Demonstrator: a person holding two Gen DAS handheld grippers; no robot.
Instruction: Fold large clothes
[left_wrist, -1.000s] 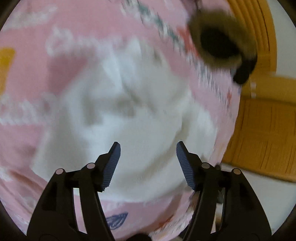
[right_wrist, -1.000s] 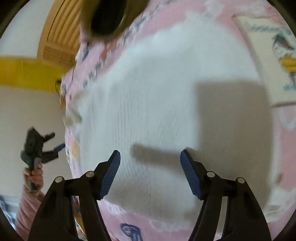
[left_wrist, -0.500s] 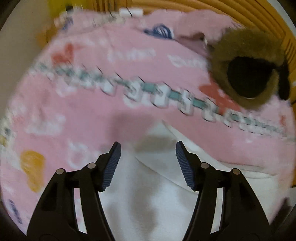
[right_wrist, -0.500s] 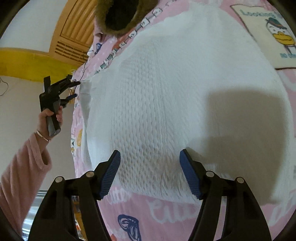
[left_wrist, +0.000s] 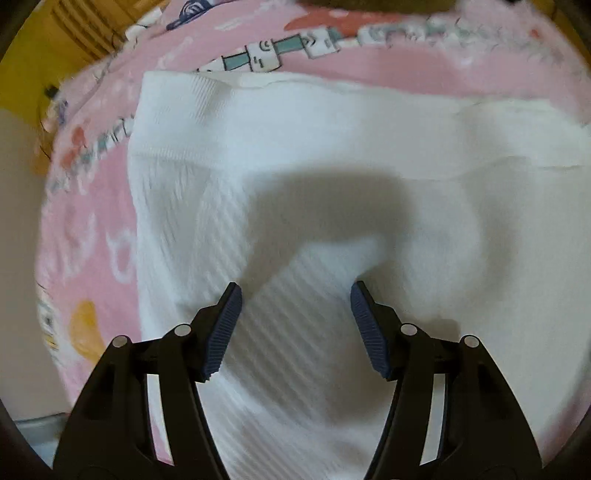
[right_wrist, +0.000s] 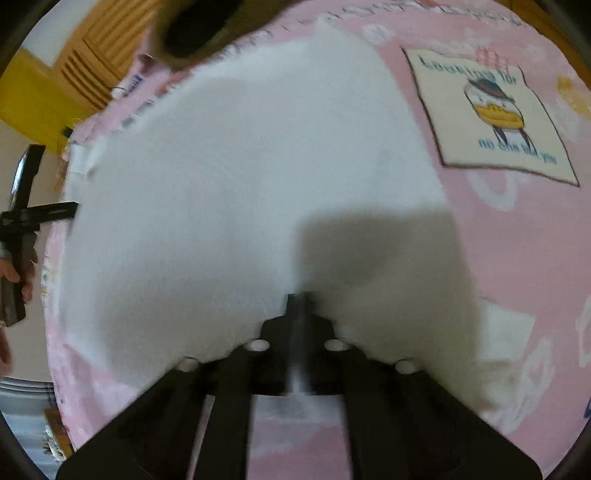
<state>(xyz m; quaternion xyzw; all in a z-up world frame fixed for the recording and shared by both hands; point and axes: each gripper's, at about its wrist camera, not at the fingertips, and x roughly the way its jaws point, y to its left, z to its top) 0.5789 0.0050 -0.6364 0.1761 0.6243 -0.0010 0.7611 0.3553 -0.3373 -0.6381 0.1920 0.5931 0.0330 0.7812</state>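
garment: a white knit garment (left_wrist: 332, 177) lies spread flat on a pink printed blanket (right_wrist: 517, 240).
left gripper: the left gripper (left_wrist: 295, 314) hovers over the ribbed cloth, jaws spread, nothing between them.
right gripper: the right gripper (right_wrist: 297, 306) has just been closing; its jaws are pressed together at the near hem, whether cloth is caught is unclear.
doing it well: pinch both layers at the edge, lift both corners evenly, keep the fold line straight.
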